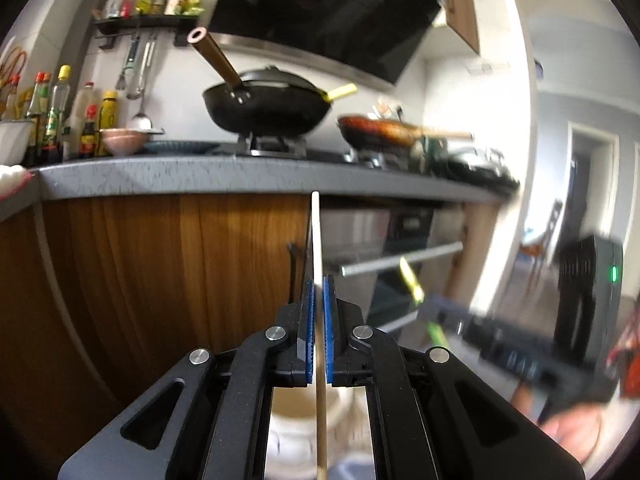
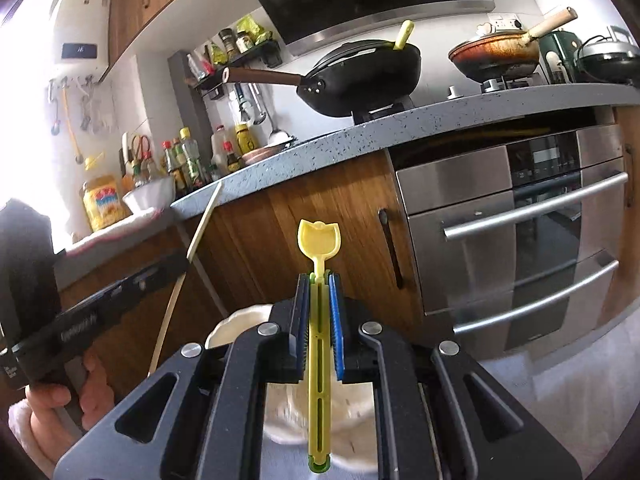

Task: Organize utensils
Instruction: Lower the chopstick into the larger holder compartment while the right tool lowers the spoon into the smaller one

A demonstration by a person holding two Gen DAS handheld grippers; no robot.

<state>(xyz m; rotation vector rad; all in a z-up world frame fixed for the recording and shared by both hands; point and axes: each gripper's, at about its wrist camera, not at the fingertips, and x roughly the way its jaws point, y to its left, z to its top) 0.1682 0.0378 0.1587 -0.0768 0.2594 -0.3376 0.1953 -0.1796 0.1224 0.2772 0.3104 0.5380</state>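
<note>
My left gripper (image 1: 318, 280) is shut on a pale wooden chopstick (image 1: 315, 236) that stands upright between the blue pads, its tip level with the counter edge. In the right wrist view that chopstick (image 2: 205, 218) shows at the left, with the left gripper (image 2: 180, 262) held by a hand. My right gripper (image 2: 319, 278) is shut on a yellow-green plastic clip (image 2: 319, 240) with a tulip-shaped end that sticks up past the fingertips. From the left wrist view the right gripper (image 1: 430, 312) is blurred at the right, the clip (image 1: 412, 280) in it.
A grey stone counter (image 2: 420, 120) runs ahead with a black wok (image 1: 266, 108), a rusty pan (image 2: 496, 56), sauce bottles (image 1: 56, 116) and bowls. Below are wooden cabinet doors (image 1: 160, 264) and a steel oven (image 2: 520, 216). A white container (image 2: 280, 412) sits under the grippers.
</note>
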